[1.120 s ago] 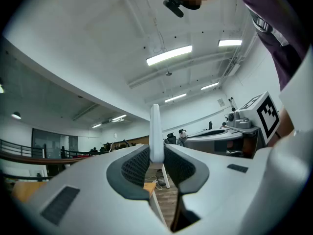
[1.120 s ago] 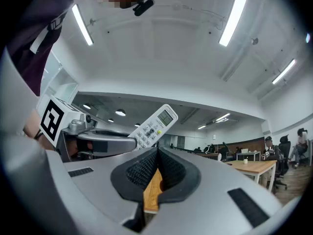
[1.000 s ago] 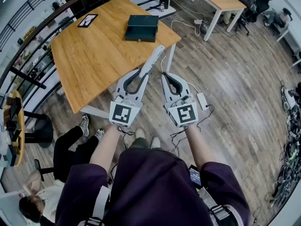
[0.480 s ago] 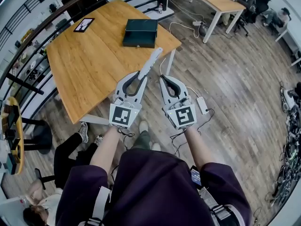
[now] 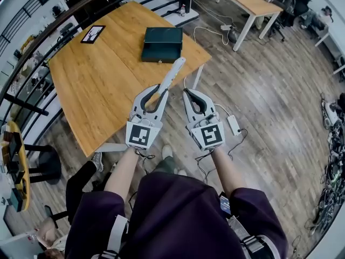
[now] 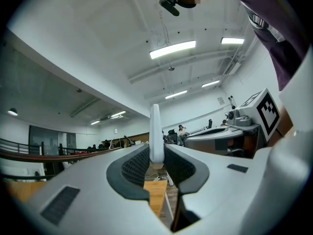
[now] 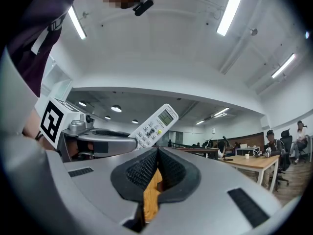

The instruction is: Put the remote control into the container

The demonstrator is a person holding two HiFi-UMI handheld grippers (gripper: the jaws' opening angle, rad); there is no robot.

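A white remote control [image 5: 171, 75] sticks forward out of my left gripper [image 5: 161, 88], which is shut on its lower end. In the left gripper view the remote control [image 6: 155, 131] stands edge-on between the pads. Beside it, my right gripper [image 5: 187, 93] is shut and holds nothing; its pads [image 7: 146, 166] meet at the tips. The right gripper view shows the remote control [image 7: 155, 125] with its buttons and screen toward the camera. A dark green container [image 5: 163, 43] sits on the wooden table [image 5: 97, 74] near the far right corner, beyond the remote's tip.
A black-framed card [image 5: 92, 34] lies at the table's far left. A power strip [image 5: 233, 124] with cables lies on the wood floor to the right. A railing runs along the left. A seated person's legs [image 5: 81, 182] show at lower left.
The table and container have drawn closer in the head view. Both grippers keep their pose, the remote still in the left one.
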